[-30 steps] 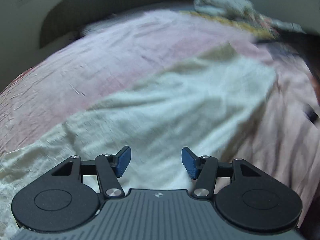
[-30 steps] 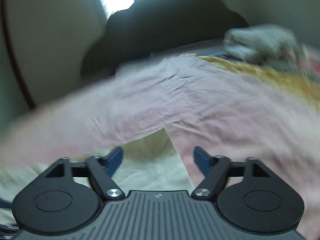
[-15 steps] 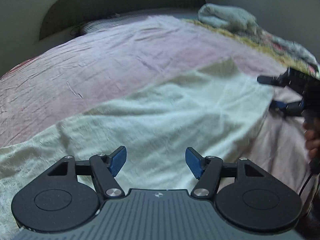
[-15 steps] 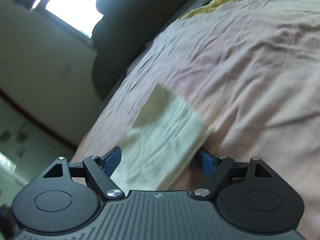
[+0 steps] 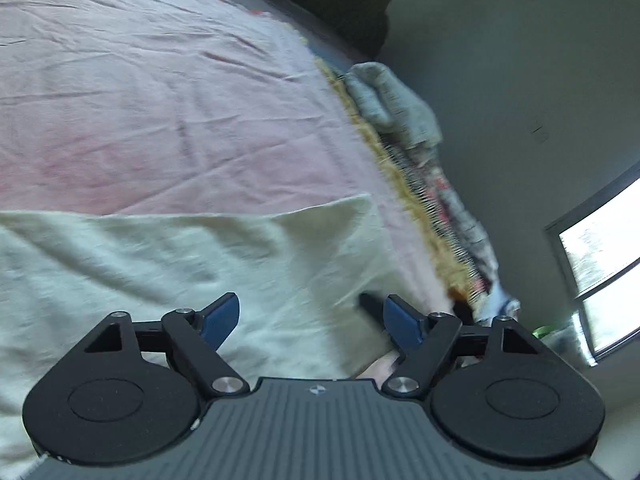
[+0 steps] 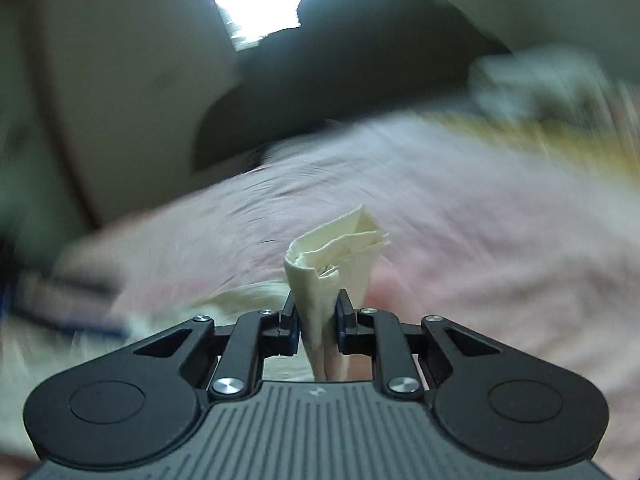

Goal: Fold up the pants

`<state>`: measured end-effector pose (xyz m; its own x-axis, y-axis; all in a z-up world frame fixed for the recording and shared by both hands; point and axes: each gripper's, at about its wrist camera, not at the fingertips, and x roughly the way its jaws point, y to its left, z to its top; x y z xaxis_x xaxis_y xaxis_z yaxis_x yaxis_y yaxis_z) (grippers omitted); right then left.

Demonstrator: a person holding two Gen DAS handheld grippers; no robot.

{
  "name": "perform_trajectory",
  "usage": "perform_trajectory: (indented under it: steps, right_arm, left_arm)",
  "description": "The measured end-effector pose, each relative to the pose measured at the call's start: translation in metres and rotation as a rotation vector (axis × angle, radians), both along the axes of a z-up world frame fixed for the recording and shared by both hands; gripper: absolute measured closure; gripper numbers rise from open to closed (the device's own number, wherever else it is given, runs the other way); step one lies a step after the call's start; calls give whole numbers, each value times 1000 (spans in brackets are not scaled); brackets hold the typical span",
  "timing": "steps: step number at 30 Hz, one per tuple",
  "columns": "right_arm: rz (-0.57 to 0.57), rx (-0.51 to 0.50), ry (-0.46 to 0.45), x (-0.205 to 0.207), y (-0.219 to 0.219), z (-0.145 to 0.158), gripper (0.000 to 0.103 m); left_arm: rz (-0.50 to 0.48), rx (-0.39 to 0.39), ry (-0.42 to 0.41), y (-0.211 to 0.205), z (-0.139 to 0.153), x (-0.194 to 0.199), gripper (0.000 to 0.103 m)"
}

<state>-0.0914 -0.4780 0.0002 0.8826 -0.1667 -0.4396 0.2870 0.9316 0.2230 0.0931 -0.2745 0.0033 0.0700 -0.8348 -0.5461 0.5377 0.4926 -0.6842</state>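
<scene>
Currently, left wrist view: left gripper (image 5: 310, 322) hovered over cream crinkled cotton pants (image 5: 160, 276) spread on pink bedsheet (image 5: 160, 100), jaws opening, nothing between.
Right wrist view: right gripper (image 6: 317, 320) closing on bunched pants corner (image 6: 332, 256). Judged step: gathering end for fold; next, left needs matching corner.

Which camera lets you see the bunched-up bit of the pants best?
The right wrist view: the right gripper is closing its jaws on the folded end of the cream pants, sharp and centred. The left wrist view shows the pants spread flat, blurry.
</scene>
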Motion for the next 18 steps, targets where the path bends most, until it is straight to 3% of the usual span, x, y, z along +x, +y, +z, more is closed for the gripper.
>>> perform_trajectory:
  steps: [2, 4, 7, 8, 10, 12, 15, 18]
  right_arm:
    - [84, -155, 30, 8, 33, 8, 87]
    - [160, -242, 46, 12, 59, 10, 87]
    - [243, -302, 44, 10, 86, 8, 87]
    - [270, -329, 41, 9, 95, 7, 87]
    - [300, -356, 43, 6, 106, 6, 86]
    - [316, -341, 43, 6, 108, 3, 86]
    - [325, -330, 52, 8, 113, 3, 86]
    - [366, -314, 42, 7, 126, 9, 86]
  left_arm:
    - [11, -52, 3, -7, 3, 2, 18]
    - [25, -81, 14, -12, 1, 6, 10]
    - [71, -32, 53, -18, -10, 19, 14]
    - [89, -19, 67, -18, -16, 23, 20]
    - [109, 10, 94, -15, -26, 30, 43]
    - [124, 59, 124, -11, -36, 35, 97]
    - [150, 102, 96, 4, -38, 35, 97]
    - [137, 191, -56, 22, -15, 25, 97]
